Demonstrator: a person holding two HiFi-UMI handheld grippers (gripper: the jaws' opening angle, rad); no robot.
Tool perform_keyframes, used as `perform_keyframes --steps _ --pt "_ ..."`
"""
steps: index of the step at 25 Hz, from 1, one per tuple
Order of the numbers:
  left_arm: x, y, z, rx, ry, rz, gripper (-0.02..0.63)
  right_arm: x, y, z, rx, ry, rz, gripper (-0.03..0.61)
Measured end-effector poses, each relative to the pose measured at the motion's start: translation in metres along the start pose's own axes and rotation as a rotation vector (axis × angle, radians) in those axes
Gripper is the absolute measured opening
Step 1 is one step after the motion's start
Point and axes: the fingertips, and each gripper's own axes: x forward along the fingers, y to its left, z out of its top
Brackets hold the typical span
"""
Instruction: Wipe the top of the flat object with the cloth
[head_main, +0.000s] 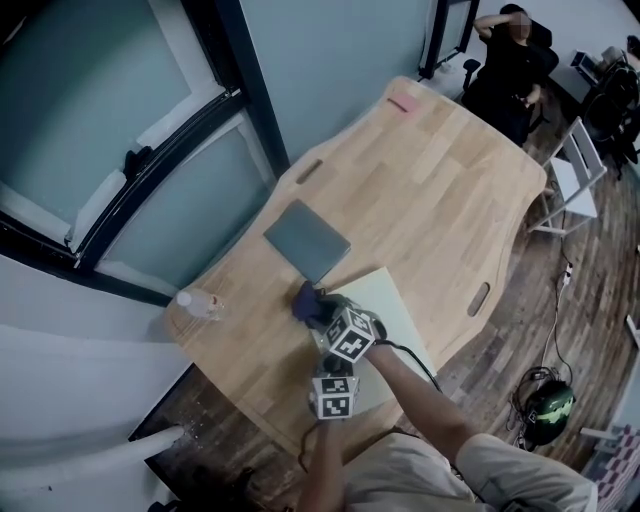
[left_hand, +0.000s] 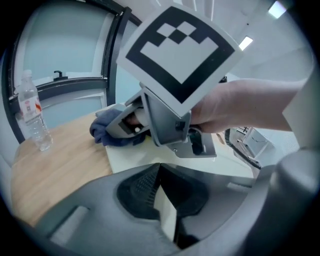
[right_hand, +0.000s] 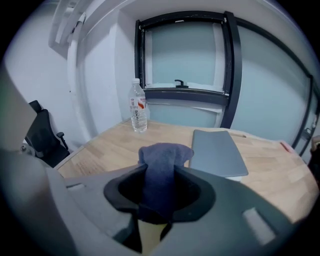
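The flat object is a grey closed slab (head_main: 308, 240) lying on the wooden table (head_main: 440, 200); in the right gripper view the slab (right_hand: 217, 152) lies just ahead and to the right. My right gripper (right_hand: 160, 175) is shut on a dark blue cloth (right_hand: 162, 160) that bunches up out of its jaws. In the head view the cloth (head_main: 303, 299) hovers at the slab's near edge, over the corner of a pale mat (head_main: 392, 305). My left gripper (left_hand: 159, 167) sits behind the right one above the mat (left_hand: 150, 152), jaws shut with nothing between them.
A clear water bottle (head_main: 198, 304) stands at the table's left corner, by the window. A small pink item (head_main: 402, 103) lies at the far end. A person (head_main: 510, 60) sits beyond the table, with a white chair (head_main: 575, 175) at the right.
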Motion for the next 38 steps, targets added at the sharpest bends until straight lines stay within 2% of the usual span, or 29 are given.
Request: perform_keyframes --steps 6,14,26,38 --pt "0.001 0.001 -0.001 0.019 0.000 0.012 0.008 -0.025 -0.031 -0.023 0.001 0.017 -0.062 0.138" --pt "0.001 -0.001 -0.002 0.033 -0.001 0.021 0.008 -0.059 -0.076 -0.060 0.065 0.029 -0.155 0.138" --pt "0.001 -0.003 -0.001 0.032 0.002 0.016 0.008 -0.100 -0.140 -0.096 0.151 0.048 -0.273 0.138" --pt "-0.002 -0.004 -0.007 0.045 0.010 0.011 0.008 -0.105 -0.130 -0.104 0.267 -0.015 -0.345 0.138"
